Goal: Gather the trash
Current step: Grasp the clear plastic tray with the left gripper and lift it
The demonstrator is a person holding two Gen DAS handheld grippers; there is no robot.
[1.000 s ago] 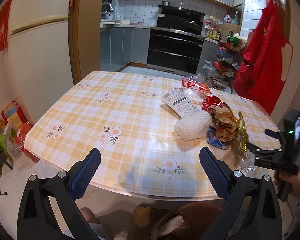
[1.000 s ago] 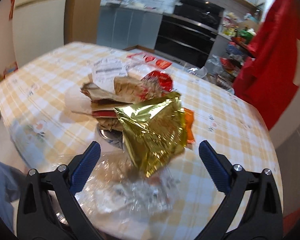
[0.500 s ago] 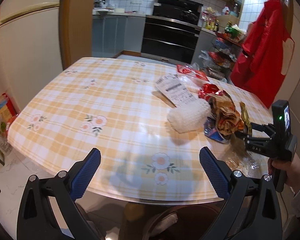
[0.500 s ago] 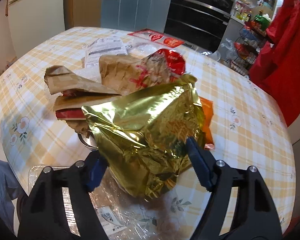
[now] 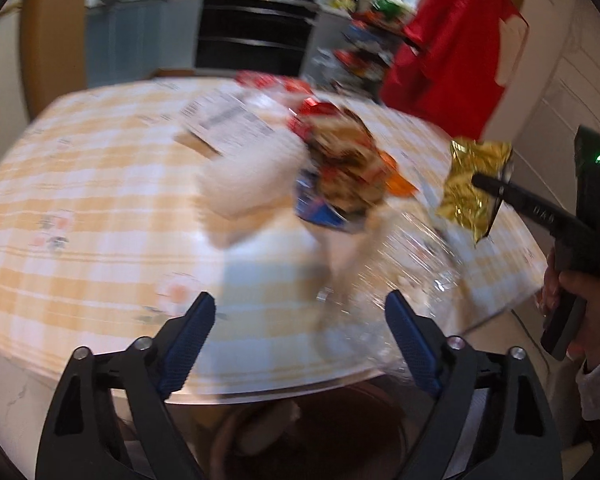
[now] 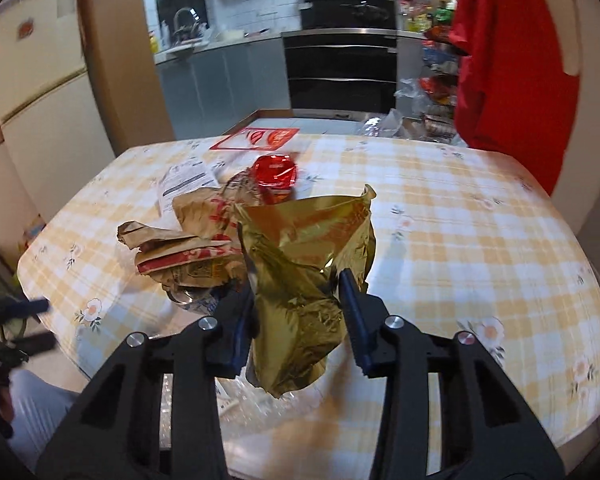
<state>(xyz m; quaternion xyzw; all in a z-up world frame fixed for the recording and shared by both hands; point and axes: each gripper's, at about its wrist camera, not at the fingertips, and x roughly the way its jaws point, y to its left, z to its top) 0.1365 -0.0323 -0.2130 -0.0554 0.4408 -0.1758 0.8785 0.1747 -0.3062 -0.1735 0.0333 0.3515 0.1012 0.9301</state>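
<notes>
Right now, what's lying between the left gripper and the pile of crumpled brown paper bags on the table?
In the left wrist view, crinkled clear plastic film lies at the near table edge between the left gripper and the brown paper bags; the picture is blurred.

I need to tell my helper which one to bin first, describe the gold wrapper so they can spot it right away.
On the yellow checked table, look just right of the crumpled brown paper bag. The gold wrapper sits between the closing fingers of the right gripper, lifted above clear plastic. It is the only shiny metallic gold piece there.
</notes>
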